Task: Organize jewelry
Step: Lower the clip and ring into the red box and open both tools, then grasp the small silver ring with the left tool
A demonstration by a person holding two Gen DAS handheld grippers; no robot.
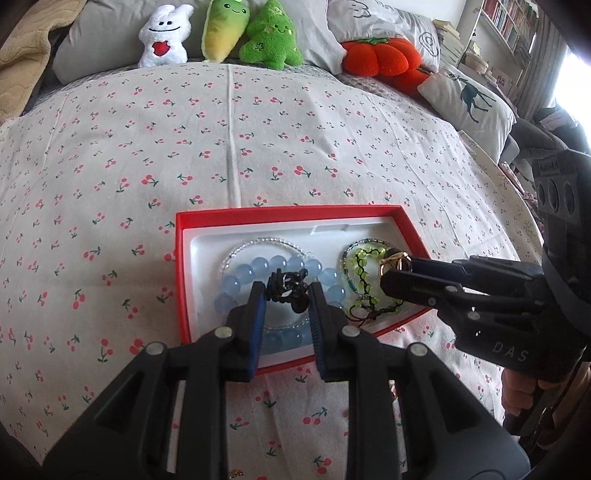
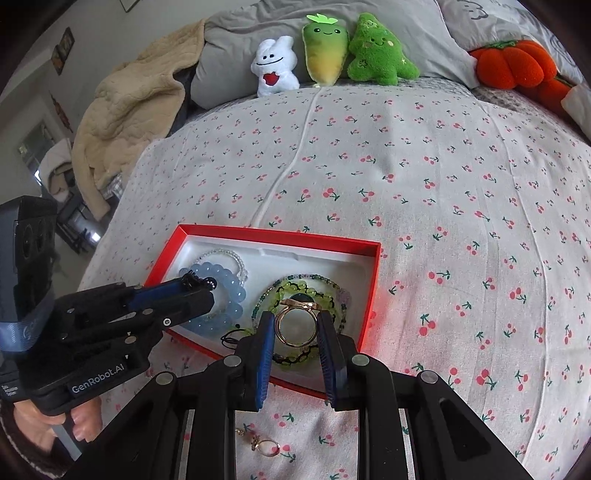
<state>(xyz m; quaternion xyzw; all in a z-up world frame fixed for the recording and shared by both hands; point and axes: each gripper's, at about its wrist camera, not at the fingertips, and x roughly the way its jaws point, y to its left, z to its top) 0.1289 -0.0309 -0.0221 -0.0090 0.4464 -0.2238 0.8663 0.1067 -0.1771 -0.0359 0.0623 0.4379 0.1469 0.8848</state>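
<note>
Bed surface: cherry-print sheet (image 2: 424, 177). Nearest, a gold earring (image 2: 264, 445) lies loose on the sheet below the right gripper (image 2: 296, 328), whose jaws clamp a gold ring (image 2: 295, 319) over the red box (image 1: 291, 214). The left gripper (image 1: 286, 295) pinches a black ornament (image 1: 287, 288) above the blue bead bracelet (image 1: 258, 267). The box also holds a green bead bracelet (image 1: 360, 258). Beyond, plush toys (image 1: 221, 31) line the pillows.
</note>
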